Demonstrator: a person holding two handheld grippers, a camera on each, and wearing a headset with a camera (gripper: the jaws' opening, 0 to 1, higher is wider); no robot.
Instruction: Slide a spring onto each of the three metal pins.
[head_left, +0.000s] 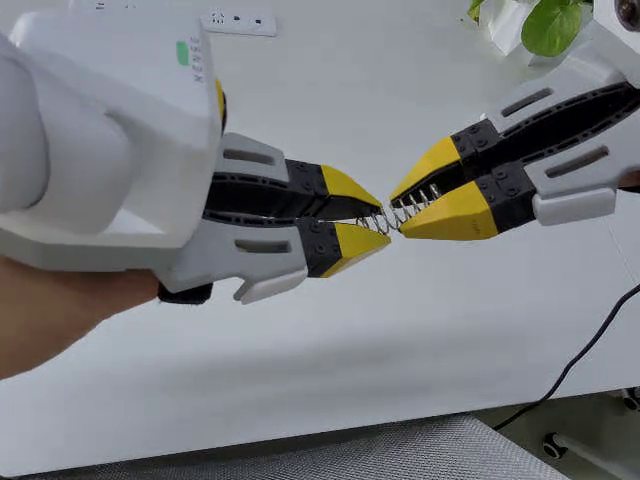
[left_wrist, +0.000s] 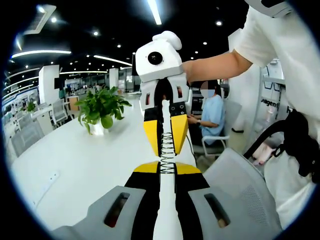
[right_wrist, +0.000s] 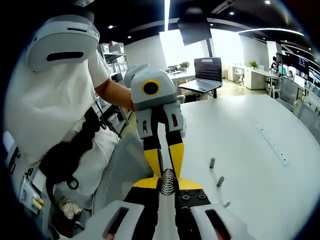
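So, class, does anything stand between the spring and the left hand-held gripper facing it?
Nothing visible does. The spring, held in the right hand-held gripper, reaches the tips of the left hand-held gripper; only open air surrounds them above the table.

Each tool has a pale grey-white moulded housing with slotted grey guards along both sides. From it run black jaws studded with small screws and capped by wedge-shaped yellow tips. The left tool (head_left: 385, 224) carries a boxy white block on top, marked with a green sticker (head_left: 183, 52) and a line of small printed lettering beside it. The right tool (head_left: 397, 213) has the same colours and build. The person wears a white short-sleeved shirt (right_wrist: 45, 100), a rounded white headset (right_wrist: 60, 42) with a dark slot across its front, and black straps (right_wrist: 70, 155) with clips at the waist.
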